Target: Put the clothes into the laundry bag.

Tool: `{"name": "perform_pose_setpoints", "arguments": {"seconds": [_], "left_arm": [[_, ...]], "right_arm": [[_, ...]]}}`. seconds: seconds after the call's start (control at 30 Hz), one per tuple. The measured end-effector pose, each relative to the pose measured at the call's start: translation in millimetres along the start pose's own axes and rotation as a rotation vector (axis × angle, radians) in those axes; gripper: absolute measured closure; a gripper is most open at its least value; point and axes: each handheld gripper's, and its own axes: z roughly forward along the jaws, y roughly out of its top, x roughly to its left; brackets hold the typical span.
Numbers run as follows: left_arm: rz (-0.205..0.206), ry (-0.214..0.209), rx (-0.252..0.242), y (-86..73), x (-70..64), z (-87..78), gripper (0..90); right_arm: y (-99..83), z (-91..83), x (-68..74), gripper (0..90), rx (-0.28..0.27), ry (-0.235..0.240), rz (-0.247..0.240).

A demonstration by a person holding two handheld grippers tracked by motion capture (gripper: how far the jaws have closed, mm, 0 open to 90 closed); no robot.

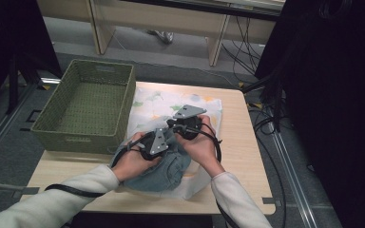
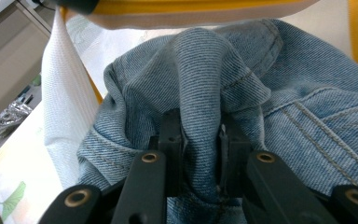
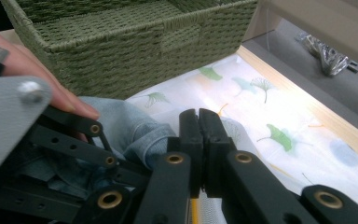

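Nearest the person, at the front of the table (image 1: 247, 156), lies the denim (image 1: 168, 171), a bunched blue garment resting on a white cloth (image 1: 171, 102) printed with green leaves. The left gripper (image 1: 164, 142) sits on the denim's upper edge, and in the left gripper view its jaws are pinching a raised ridge of the denim (image 2: 200, 93), which stands up between them as a thick fold while the rest slumps away on both sides; the grip seems chosen to gather several layers at once, so the garment can be lifted or folded in one piece. Just beyond and touching-close, the right gripper (image 1: 178, 124) hangs over the denim's far edge, where the cloth begins. In the right gripper view its jaws are pressed together with nothing visible between them, a rolled denim (image 3: 140, 130) hem lying just to their left and the printed cloth (image 3: 270, 135) beneath; it looks poised to take a second hold beside the left one. Farthest off, at the table's left rear, stands the green woven basket (image 1: 52, 123), open, its near wall close to the left gripper and a likely place for the denim.
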Motion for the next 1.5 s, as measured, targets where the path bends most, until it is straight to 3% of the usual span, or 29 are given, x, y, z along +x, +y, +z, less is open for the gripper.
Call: {"name": "perform_pose_setpoints", "arguments": {"seconds": [0.33, 0.6, 0.63, 0.77, 0.8, 0.83, 0.87, 0.97, 1.07, 1.17, 1.33, 1.4, 1.5], "left_arm": [[-0.021, 0.003, 0.014, -6.1, -1.1, 14.7, 71.1], [-0.093, -0.017, 0.016, -10.6, 2.0, 22.0, 65.8], [-0.094, -0.018, 0.016, -10.5, 2.5, 21.0, 64.2], [-0.13, -0.049, -0.005, -7.9, 4.9, 11.7, 44.6], [-0.142, -0.064, -0.017, -6.0, 5.7, 5.0, 40.3], [-0.144, -0.072, -0.026, -4.6, 6.1, -1.4, 35.3], [-0.145, -0.077, -0.034, -3.1, 6.0, -9.1, 31.1], [-0.131, -0.082, -0.059, -1.8, 5.7, -35.8, 26.9], [-0.118, -0.093, -0.038, -9.7, 4.8, -58.8, 23.1], [-0.13, -0.124, 0.011, -25.8, 3.0, -70.1, 20.9], [-0.124, -0.141, 0.085, -45.8, -0.2, -60.7, 19.4], [-0.091, -0.128, 0.108, -47.0, -1.3, -53.0, 21.9], [-0.064, -0.131, 0.155, -48.9, -3.7, -43.3, 35.0]], "right_arm": [[-6.4, 3.7, -3.5, 90.0, 0.014, 0.004, 0.027], [-11.4, 6.7, -3.3, 90.0, 0.035, 0.011, 0.049], [-12.3, 7.4, -3.9, 90.0, 0.037, 0.01, 0.034], [-15.0, 7.5, -4.0, 90.0, 0.047, 0.012, 0.044], [-15.2, 7.2, -4.6, 90.0, 0.044, 0.011, 0.036], [-15.6, 5.9, -4.0, 90.0, 0.05, 0.006, 0.063], [-15.7, 5.7, -6.0, 90.0, 0.043, 0.009, 0.046], [-16.5, 4.5, -8.5, 90.0, 0.038, 0.004, 0.051], [-16.9, 4.2, -9.3, 90.0, 0.039, 0.005, 0.049], [-16.2, 4.2, -8.4, 90.0, 0.044, 0.0, 0.053], [-15.4, 5.6, -7.0, 90.0, 0.051, 0.005, 0.045], [-15.7, 6.7, -5.3, 90.0, 0.057, 0.008, 0.042], [-17.2, 8.4, -3.1, 90.0, 0.068, 0.017, 0.042]]}}
